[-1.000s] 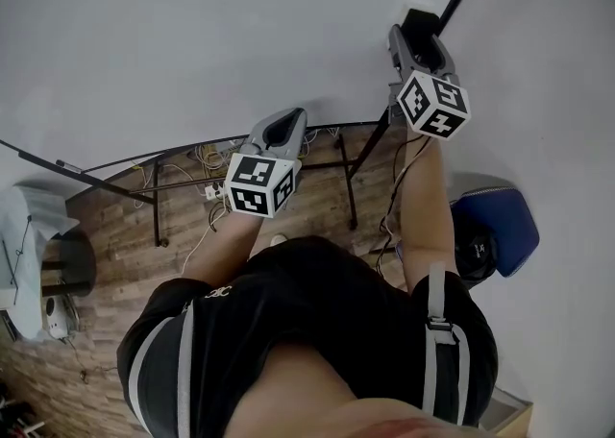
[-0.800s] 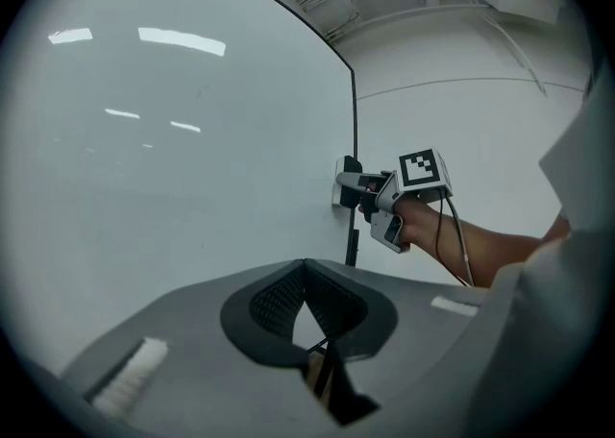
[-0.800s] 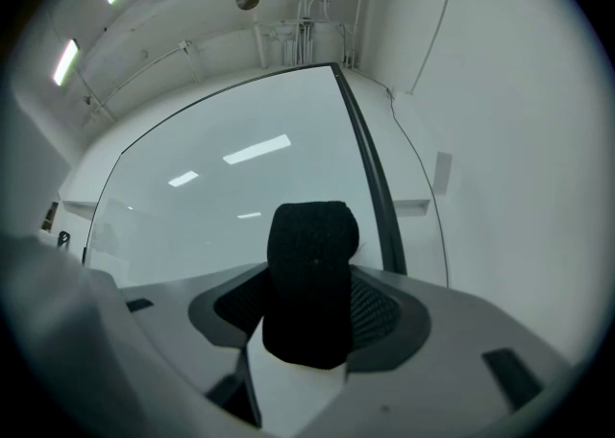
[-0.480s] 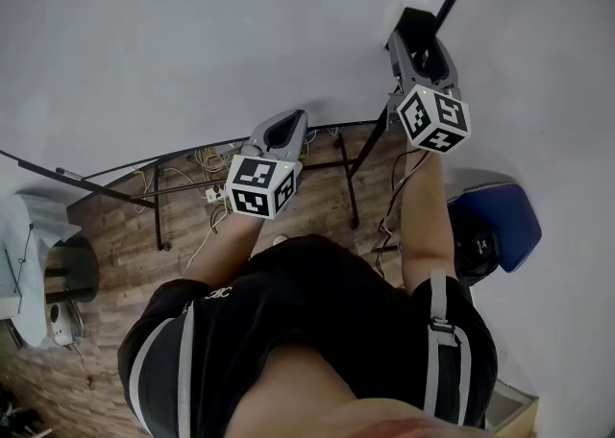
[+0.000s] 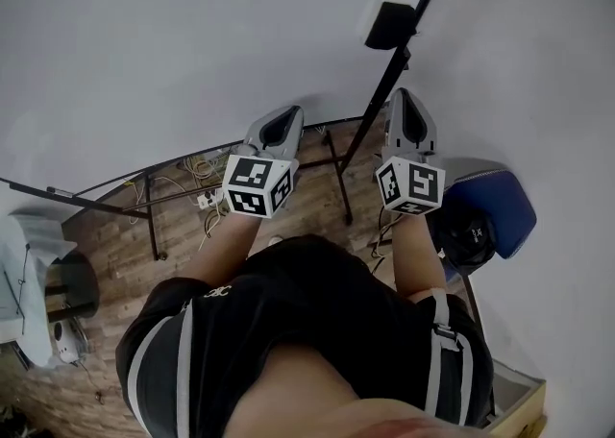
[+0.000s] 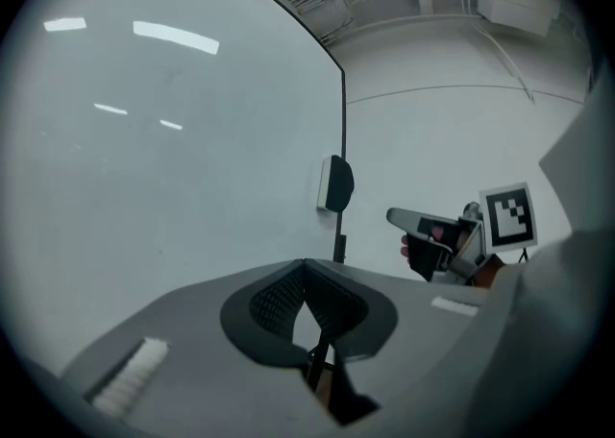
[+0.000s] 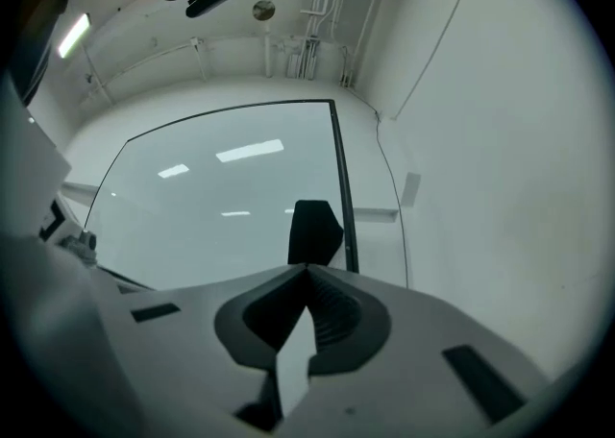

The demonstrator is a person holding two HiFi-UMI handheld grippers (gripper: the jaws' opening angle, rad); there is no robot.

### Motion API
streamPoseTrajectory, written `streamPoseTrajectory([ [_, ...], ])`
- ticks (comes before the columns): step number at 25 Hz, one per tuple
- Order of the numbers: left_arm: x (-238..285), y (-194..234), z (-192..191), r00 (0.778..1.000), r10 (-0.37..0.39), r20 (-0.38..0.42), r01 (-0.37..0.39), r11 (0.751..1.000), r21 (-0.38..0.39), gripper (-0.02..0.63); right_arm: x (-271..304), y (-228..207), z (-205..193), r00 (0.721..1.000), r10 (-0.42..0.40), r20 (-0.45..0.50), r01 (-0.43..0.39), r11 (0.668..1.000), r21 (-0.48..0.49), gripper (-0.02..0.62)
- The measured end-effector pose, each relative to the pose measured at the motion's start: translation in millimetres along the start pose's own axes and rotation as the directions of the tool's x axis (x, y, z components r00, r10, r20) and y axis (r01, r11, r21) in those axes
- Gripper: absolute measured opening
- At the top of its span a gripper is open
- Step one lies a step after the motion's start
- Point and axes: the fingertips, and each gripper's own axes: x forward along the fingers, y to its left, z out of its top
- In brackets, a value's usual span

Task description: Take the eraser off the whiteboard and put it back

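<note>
Eraser: black block eraser (image 5: 389, 25) clings at the right edge of the white whiteboard (image 5: 192, 42).
Right gripper: grey right gripper (image 5: 405, 98), earlier at the eraser, now sits lower and clear; jaws have just been closing, pressed together, empty; eraser ahead, above the tips.
Left gripper: grey left gripper (image 5: 286, 114), jaws together, empty.
</note>
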Motion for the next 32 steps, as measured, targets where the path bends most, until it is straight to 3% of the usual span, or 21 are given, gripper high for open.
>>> streamPoseTrajectory([
  [7,11.6,-17.2,-5.0,0.999,-0.044,-0.018,0.044,0.999,0.005,0.009,-22.7,4.0,-46.4,0.992,-0.040,-0.124,0.046,0.998,0.050,0.005],
  [32,8.8,-16.0,-10.4,0.998,-0.052,-0.033,0.053,0.999,0.006,0.009,-17.9,15.4,-42.6,0.993,-0.004,-0.115,0.013,0.997,0.079,0.005],
])
